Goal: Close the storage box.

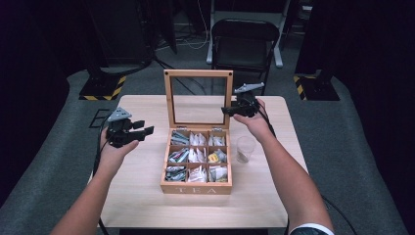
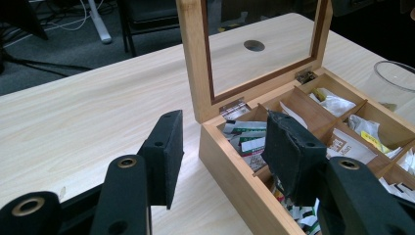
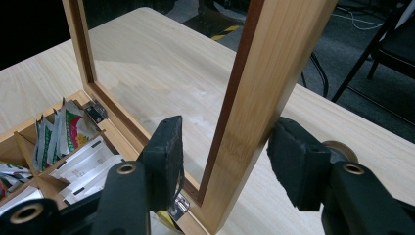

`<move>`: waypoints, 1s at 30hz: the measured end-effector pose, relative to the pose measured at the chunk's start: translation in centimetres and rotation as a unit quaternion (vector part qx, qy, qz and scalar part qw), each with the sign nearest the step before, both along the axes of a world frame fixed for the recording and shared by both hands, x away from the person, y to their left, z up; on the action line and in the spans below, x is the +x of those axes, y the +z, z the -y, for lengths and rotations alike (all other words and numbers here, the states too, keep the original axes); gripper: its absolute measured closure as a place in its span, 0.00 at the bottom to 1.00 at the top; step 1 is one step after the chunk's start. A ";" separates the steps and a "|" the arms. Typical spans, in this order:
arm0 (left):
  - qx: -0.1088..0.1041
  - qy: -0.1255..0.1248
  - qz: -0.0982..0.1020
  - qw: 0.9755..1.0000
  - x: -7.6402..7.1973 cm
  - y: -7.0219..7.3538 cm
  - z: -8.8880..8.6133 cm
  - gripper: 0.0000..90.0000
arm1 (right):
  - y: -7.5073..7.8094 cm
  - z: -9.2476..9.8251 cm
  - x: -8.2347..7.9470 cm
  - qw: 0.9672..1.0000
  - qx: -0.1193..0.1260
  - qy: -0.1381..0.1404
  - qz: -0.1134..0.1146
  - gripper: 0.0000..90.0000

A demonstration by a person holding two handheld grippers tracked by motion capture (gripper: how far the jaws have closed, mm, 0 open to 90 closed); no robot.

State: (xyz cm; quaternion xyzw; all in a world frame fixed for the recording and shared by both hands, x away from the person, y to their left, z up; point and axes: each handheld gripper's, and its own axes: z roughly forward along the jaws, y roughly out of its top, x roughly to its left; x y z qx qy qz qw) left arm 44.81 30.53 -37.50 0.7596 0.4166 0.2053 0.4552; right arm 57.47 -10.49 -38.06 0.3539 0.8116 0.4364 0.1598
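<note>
My right gripper (image 3: 222, 161) straddles the right stile of the wooden tea box's (image 1: 196, 188) glass-paned lid (image 1: 198, 99), upright at frame centre, pads not visibly pressing. I judge the lid light, stiff and fragile, so I'd grip wood, never glass. My left gripper (image 2: 225, 161) hangs open beside the box, holding nothing.

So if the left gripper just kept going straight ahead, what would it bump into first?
Probably the tea box: the left gripper points at its near wall, its right jaw already over the tea bags. Depth is hard to judge.
</note>
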 end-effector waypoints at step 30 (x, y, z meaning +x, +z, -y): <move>0.005 -0.015 0.010 1.000 0.5 1.1 1.9 0.55 | 2.5 1.1 -2.7 0.999 0.026 0.037 -0.015 0.71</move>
